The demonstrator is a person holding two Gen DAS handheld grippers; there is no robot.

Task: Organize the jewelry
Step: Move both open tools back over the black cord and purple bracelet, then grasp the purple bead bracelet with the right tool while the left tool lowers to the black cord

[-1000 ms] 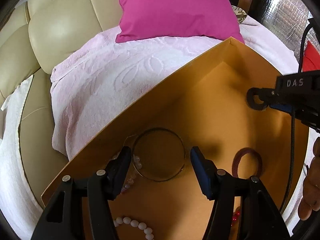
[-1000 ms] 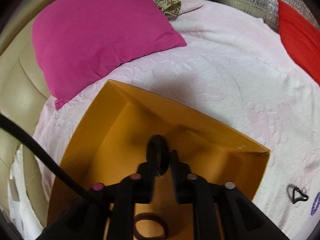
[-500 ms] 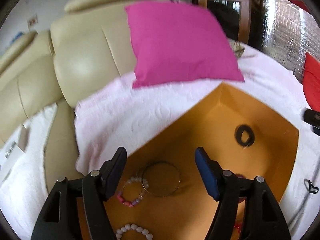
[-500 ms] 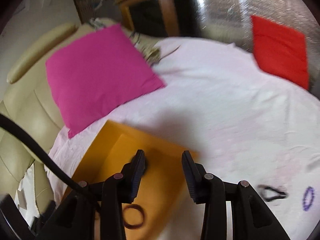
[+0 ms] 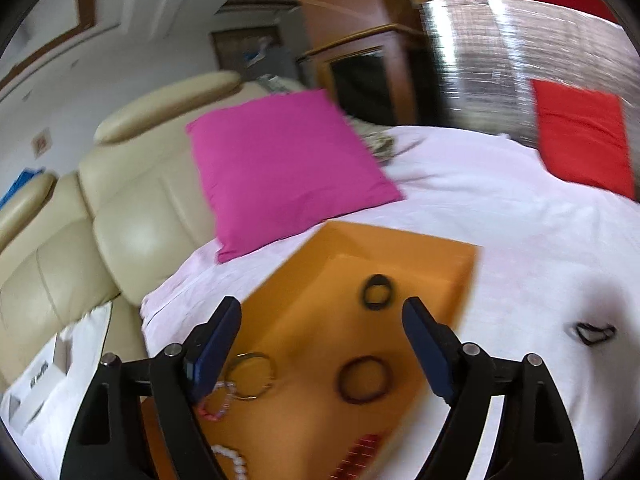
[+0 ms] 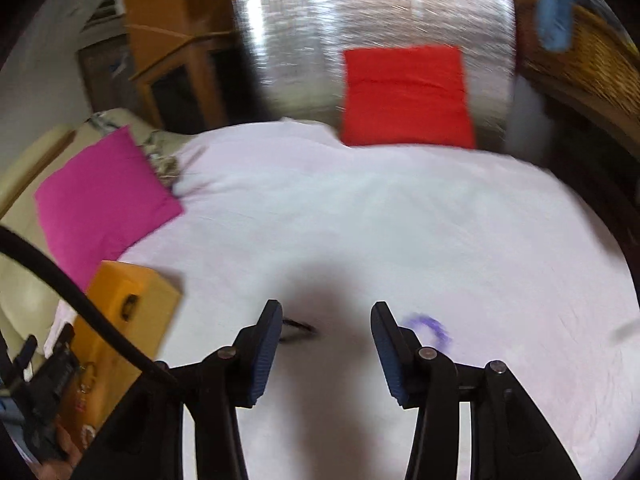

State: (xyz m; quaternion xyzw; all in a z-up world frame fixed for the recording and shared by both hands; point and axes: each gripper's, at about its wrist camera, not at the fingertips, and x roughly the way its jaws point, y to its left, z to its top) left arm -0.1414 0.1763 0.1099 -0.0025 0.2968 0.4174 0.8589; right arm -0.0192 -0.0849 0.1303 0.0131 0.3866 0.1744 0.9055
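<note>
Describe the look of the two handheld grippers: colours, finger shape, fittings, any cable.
Both are black plastic. The left gripper has two tapering fingers with dark blue pads and round silver bolts along its black arms. The right gripper matches: ribbed blue pads, silver bolts. A thick black cable crosses the right wrist view.

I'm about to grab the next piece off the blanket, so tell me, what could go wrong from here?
1. The black loop lies flat on the soft white blanket; the right gripper, jaws just opened and empty, might pinch fabric along with it.
2. The purple bracelet lies close beside the right finger, so a descent could nudge it.
3. Both views are blurred, so aim may be off near the orange box.
</note>
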